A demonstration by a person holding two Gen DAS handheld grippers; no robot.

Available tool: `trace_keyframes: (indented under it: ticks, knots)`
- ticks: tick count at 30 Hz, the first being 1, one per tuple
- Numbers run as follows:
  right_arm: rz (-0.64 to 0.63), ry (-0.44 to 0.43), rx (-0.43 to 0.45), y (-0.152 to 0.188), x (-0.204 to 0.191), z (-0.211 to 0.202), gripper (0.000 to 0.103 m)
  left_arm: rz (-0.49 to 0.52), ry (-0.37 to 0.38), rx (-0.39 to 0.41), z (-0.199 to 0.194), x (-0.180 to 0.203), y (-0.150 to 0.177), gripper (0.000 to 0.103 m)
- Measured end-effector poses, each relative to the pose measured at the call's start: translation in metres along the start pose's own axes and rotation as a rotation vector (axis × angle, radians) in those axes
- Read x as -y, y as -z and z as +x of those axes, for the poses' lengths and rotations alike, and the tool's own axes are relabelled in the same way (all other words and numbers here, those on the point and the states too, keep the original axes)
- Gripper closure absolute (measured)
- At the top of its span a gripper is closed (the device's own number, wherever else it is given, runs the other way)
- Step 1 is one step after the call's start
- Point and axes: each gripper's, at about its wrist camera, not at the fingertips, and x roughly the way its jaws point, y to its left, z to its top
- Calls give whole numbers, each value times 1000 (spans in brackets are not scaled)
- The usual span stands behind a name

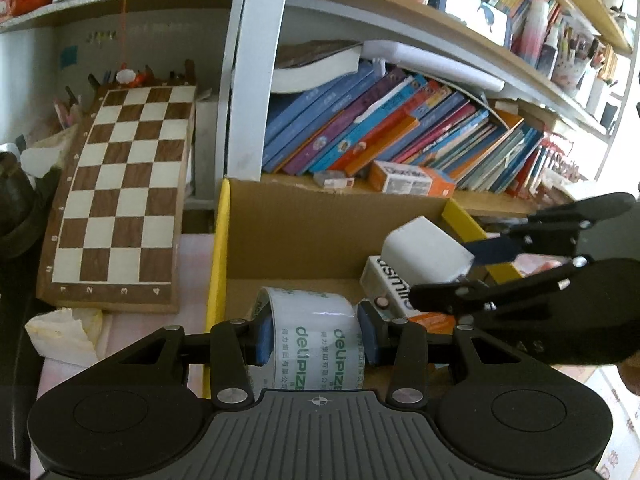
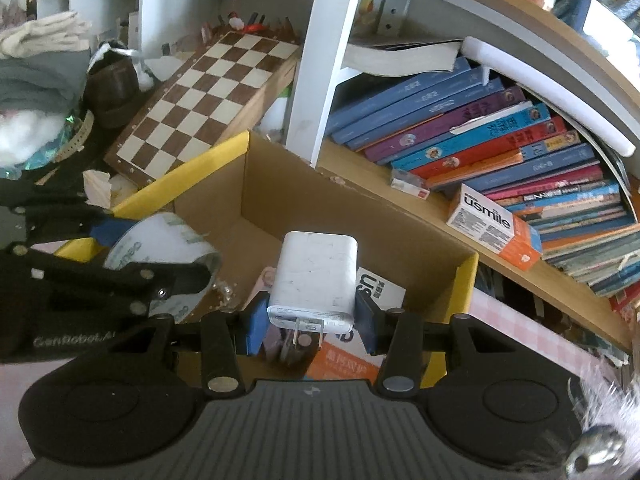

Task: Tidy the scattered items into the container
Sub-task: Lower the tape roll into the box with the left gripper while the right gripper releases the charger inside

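Observation:
My left gripper (image 1: 316,338) is shut on a roll of clear tape (image 1: 314,344) printed with green lettering, held above the open cardboard box (image 1: 320,232) with yellow flaps. In the right wrist view that roll (image 2: 160,240) hangs at the box's left rim. My right gripper (image 2: 310,326) is shut on a white plug charger (image 2: 316,280), prongs facing the camera, over the box's inside. The charger (image 1: 424,250) and the right gripper (image 1: 476,276) show at the right of the left wrist view. Inside the box lies a white and orange carton (image 2: 352,344), partly hidden.
A chessboard (image 1: 120,192) leans against the shelf left of the box. Tilted books (image 2: 500,140) and an orange and white carton (image 2: 492,228) sit on the shelf behind. Crumpled paper (image 1: 64,332) lies by the box's left. Clothes and clutter (image 2: 36,92) pile at far left.

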Motion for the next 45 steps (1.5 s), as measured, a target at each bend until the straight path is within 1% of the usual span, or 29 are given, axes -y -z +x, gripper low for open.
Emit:
trace_keyframes:
  ticks: [4,7,15,19,22,24,28,30,32,33,36,45]
  knots:
    - [-16,-3,-14,-4,1,12,60,26,-6,-4,1,3,0,62]
    - [-24,-6,-24,-7,2,18,60,35,4,-7,1,4,1,62]
    - [-27,-10,-48,-11,8,31,60,104,2,-19,1,11,5,62]
    - [-40,-17,-56,-14,7,38,60,107,10,-24,0,10,5,61]
    - [-47,-23,-62,-16,4,42,60,92,21,-19,-3,8,6,58]
    - [-52,-30,-65,-17,2,45,60,99,18,-20,-3,9,6,53]
    - [-65,-36,-70,-19,-1,50,60,110,-1,-13,-6,10,10,53]
    - [-70,-38,-73,-21,-1,53,60,100,6,-7,-9,8,11,46]
    - [-72,-42,-78,-22,-1,56,60,92,15,17,-14,8,12,30]
    - [-71,-44,-81,-23,-1,58,60,92,10,24,-16,8,13,28]
    - [-66,-54,-89,-25,0,62,60,93,-7,46,-22,9,14,27]
    - [-84,-93,-100,-37,-10,75,60,76,8,47,-26,8,17,26]
